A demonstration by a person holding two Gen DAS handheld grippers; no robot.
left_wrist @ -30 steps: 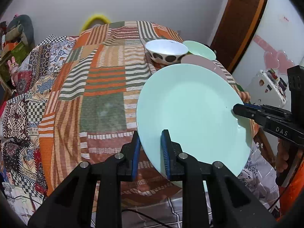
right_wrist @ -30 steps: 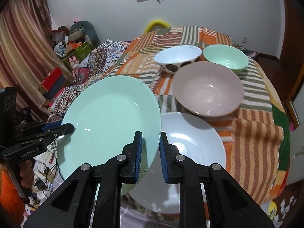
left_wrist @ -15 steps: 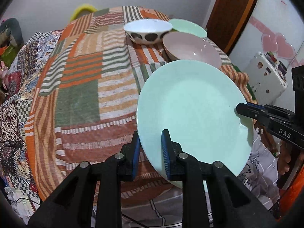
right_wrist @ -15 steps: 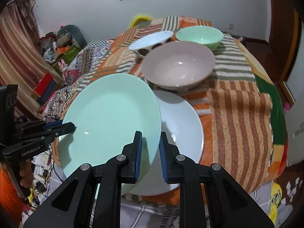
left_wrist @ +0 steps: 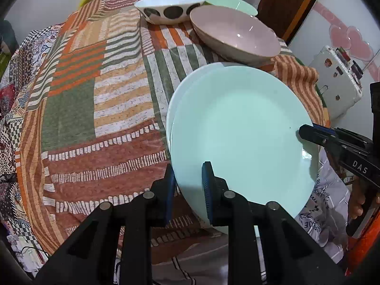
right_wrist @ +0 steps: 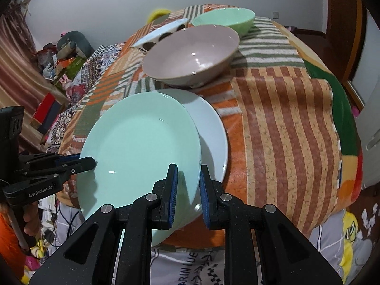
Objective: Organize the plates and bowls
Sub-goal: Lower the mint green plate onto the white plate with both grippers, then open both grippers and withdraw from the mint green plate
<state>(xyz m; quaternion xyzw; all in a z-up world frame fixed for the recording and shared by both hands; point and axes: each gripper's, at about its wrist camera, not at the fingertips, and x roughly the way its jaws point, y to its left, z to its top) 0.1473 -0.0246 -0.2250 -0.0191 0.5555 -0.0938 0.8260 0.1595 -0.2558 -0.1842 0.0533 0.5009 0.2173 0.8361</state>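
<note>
A mint green plate (left_wrist: 239,133) (right_wrist: 142,147) hangs low over a white plate (left_wrist: 180,95) (right_wrist: 211,128) at the table's near edge, covering most of it. My left gripper (left_wrist: 188,180) is shut on the green plate's near rim. My right gripper (right_wrist: 187,180) is shut on the opposite rim; it also shows in the left wrist view (left_wrist: 308,133). Behind the plates sit a pinkish-brown bowl (left_wrist: 235,35) (right_wrist: 190,54), a white bowl with dark spots (left_wrist: 169,8) (right_wrist: 161,35) and a mint green bowl (left_wrist: 230,1) (right_wrist: 223,20).
The table wears a striped patchwork cloth (left_wrist: 95,83) (right_wrist: 273,123) that drapes over its edges. A white appliance (left_wrist: 337,83) and a brown door (left_wrist: 289,2) stand to the right of the table. Clutter lies on the floor (right_wrist: 59,59) beyond the far side.
Both grippers have carried the green plate forward and down over the white plate. The bowls now look closer. Both grips on the plate are unchanged.
</note>
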